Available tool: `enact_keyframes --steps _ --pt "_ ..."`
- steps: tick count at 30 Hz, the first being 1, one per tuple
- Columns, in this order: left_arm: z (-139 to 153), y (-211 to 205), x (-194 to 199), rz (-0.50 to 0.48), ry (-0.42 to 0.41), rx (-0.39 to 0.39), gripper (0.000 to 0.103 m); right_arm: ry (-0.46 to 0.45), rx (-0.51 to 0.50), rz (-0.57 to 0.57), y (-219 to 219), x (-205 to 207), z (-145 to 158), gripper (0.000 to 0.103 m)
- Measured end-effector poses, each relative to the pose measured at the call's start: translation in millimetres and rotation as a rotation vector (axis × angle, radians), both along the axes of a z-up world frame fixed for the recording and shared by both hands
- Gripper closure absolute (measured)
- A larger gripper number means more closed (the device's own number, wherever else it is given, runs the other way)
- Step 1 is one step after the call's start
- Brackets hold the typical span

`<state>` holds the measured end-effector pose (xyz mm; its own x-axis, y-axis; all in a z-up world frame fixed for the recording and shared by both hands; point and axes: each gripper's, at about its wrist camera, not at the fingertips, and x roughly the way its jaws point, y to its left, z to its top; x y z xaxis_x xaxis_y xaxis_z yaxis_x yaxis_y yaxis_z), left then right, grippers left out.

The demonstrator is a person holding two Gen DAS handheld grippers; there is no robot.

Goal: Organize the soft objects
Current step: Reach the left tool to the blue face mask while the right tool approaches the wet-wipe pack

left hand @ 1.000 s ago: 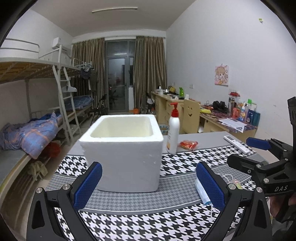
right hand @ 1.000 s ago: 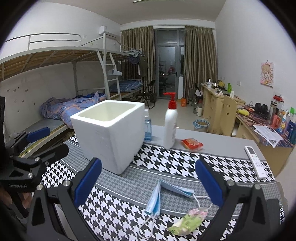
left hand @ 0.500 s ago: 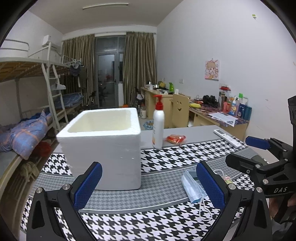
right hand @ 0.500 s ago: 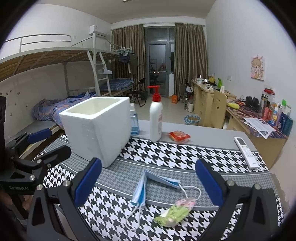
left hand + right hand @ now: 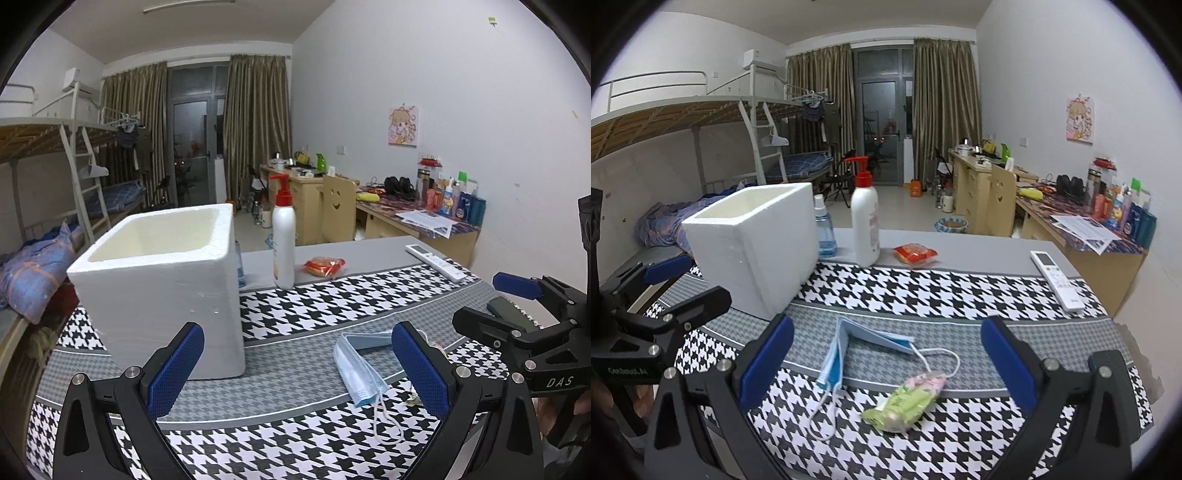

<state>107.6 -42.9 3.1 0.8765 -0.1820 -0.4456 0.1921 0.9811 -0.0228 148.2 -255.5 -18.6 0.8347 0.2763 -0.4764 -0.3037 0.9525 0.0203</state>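
Mask [image 5: 849, 347] lay limp and light beside the packet [image 5: 905, 400]; both tongs [image 5: 886, 354] [image 5: 295, 365] gaped empty. Pinching its folded body looked safest.

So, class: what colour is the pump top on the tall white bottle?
Red. The pump top shows best in the right wrist view.

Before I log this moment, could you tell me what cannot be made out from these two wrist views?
- Floor of the foam box: hidden by its own walls in both views.
- Green packet: in the left wrist view, almost wholly behind the left gripper's finger.
- Small blue bottle: in the left wrist view, mostly behind the box.
- Label print on the pump bottle: too small to read.
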Motion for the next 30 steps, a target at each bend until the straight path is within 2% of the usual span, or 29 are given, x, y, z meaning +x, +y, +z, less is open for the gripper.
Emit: enact_keyframes --steps 30 --pt "-23 -40 21 -0.073 0.086 0.035 0.001 0.056 0.023 -0.074 -33 -3 -19 0.001"
